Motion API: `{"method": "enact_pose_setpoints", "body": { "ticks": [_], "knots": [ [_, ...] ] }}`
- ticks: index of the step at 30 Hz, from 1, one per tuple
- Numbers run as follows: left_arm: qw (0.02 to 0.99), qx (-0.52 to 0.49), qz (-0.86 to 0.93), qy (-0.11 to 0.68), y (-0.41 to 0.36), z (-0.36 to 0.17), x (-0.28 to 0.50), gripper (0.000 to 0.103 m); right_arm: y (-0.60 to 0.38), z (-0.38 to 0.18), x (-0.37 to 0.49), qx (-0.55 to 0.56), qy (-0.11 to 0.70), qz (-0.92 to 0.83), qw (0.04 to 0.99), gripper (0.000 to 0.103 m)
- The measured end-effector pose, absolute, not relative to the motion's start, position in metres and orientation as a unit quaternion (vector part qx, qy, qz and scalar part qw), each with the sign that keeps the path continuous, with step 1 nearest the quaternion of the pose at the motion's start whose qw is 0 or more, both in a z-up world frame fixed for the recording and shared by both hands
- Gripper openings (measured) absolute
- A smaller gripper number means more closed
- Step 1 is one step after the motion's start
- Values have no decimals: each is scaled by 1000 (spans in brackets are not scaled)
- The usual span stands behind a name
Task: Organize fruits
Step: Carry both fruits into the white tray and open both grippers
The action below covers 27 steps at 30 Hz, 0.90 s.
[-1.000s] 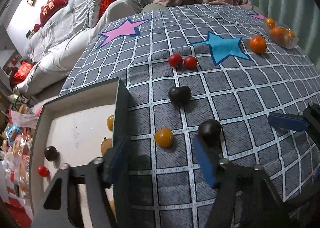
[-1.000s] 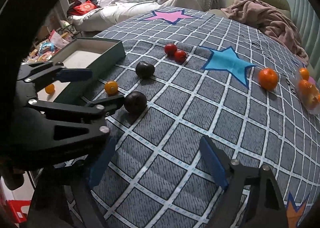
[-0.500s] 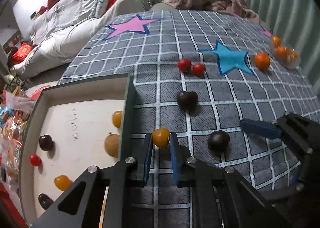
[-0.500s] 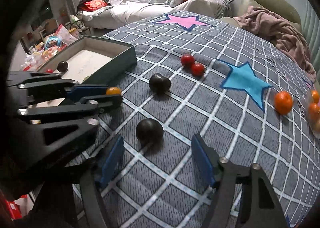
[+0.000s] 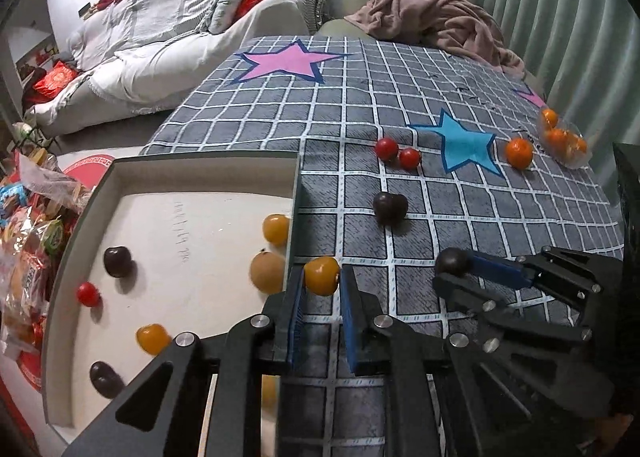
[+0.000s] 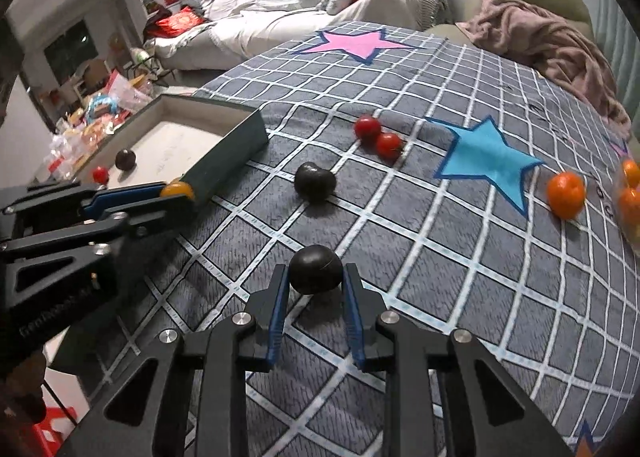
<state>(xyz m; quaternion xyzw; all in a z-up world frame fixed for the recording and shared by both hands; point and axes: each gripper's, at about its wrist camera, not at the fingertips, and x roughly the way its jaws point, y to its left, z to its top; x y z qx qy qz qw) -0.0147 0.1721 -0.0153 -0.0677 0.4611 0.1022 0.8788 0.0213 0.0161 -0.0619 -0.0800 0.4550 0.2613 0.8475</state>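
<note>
My left gripper (image 5: 321,285) is shut on a yellow-orange tomato (image 5: 321,275), right beside the wall of the green box (image 5: 294,209). It also shows in the right wrist view (image 6: 178,193). My right gripper (image 6: 315,285) is shut on a dark plum (image 6: 316,269) on the checked cloth; it shows in the left wrist view too (image 5: 454,261). Another dark plum (image 5: 390,207) and two red tomatoes (image 5: 387,148) (image 5: 409,158) lie further out. The box holds several small fruits.
An orange (image 5: 519,153) and a clear bag of oranges (image 5: 564,139) lie at the far right of the table. A pink blanket (image 5: 432,23) lies at the far edge. Snack bags (image 5: 28,225) sit left of the box.
My left gripper closed on the yellow-orange tomato and holds it by the box wall. My right gripper moved up to the near dark plum and closed on it.
</note>
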Motion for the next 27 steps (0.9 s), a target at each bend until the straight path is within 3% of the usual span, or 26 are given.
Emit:
{"method": "enact_pose_setpoints", "body": {
  "ticks": [16,27],
  "knots": [
    [882,-77,134,445,231,15,-53,19,60,-3,17,-65,436,301,846,29],
    [876,-104,170,440,280,12,-60,19,120,2,21,-92,439,328,831,29]
  ]
}}
